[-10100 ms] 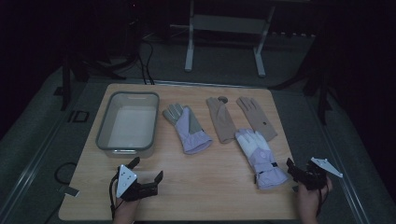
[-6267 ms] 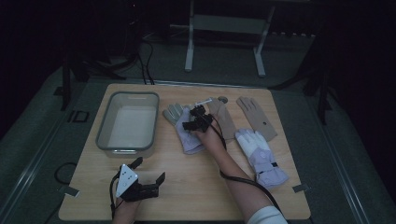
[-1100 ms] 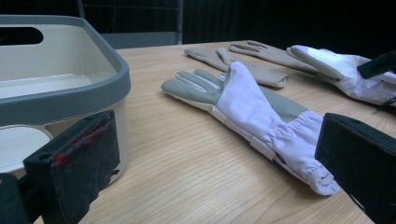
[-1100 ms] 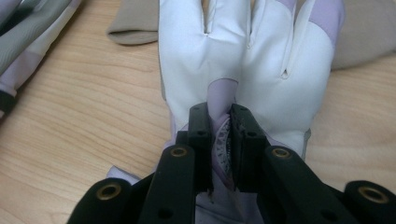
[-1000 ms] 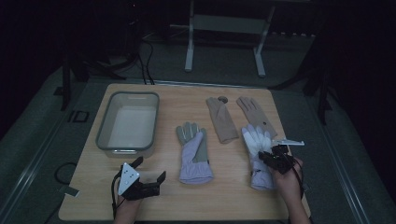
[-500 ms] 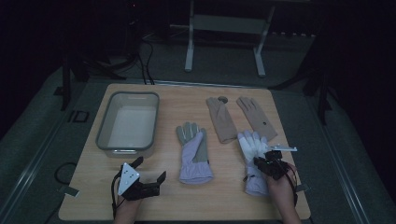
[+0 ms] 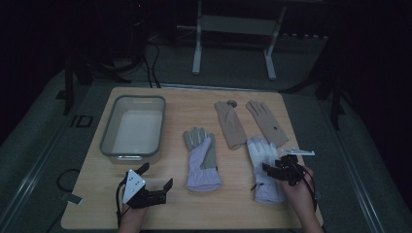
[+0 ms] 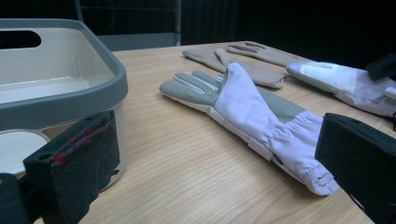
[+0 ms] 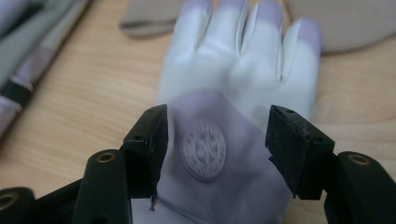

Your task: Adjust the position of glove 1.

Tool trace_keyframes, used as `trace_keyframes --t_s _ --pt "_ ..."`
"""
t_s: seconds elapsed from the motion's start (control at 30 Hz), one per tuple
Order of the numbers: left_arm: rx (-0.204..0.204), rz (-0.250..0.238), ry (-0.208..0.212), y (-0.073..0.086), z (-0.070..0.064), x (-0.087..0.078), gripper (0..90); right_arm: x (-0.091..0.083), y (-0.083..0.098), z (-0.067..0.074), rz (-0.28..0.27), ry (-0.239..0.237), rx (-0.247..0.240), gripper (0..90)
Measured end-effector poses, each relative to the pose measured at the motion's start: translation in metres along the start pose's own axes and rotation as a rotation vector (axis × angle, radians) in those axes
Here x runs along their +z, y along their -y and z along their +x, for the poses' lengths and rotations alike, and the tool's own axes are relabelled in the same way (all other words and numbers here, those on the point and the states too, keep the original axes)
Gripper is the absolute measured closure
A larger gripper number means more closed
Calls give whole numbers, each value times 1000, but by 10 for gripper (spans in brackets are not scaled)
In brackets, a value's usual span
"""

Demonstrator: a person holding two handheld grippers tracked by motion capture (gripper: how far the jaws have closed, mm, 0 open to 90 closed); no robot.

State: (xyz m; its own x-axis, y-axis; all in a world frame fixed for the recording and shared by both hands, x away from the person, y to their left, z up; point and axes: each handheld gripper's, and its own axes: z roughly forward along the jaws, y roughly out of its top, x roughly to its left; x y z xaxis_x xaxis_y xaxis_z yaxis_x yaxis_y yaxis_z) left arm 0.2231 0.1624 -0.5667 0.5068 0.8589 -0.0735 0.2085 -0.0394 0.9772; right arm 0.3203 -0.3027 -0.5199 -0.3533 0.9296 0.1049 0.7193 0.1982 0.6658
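Now we see the right gripper (image 9: pixel 217 140) hovering over the white-and-lilac glove (image 9: pixel 233 84), its jaws just opened, nothing clamped; the left gripper (image 7: pixel 154 187) rests open, well left.

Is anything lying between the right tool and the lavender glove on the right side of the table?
Nothing visible. The right tool sits directly over the right lavender glove, its jaws having just opened and standing apart on either side of the round emblem on the glove's back.

text: "ID" | on: floor mat (image 7: pixel 81 121) left of table
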Motion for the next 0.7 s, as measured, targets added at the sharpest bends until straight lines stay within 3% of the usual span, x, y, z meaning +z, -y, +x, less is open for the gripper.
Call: trace_keyframes --t_s 0.07,0.13,0.27,0.4,0.53,0.7 --pt "1 0 -2 0 0 0 3 5 5 -1 27 24 -27 347" --pt "0 3 -2 0 0 0 3 11 12 -3 36 -7 -60 376" --pt "4 7 -1 0 -1 1 3 11 14 0 32 -33 -29 629" --pt "5 6 -1 0 -1 1 3 7 14 14 13 36 -35 765" --pt "-3 3 -3 0 0 1 3 -3 9 21 -27 87 4 806" --pt "-5 2 -2 1 0 1 3 -15 -2 27 -75 76 54 809"
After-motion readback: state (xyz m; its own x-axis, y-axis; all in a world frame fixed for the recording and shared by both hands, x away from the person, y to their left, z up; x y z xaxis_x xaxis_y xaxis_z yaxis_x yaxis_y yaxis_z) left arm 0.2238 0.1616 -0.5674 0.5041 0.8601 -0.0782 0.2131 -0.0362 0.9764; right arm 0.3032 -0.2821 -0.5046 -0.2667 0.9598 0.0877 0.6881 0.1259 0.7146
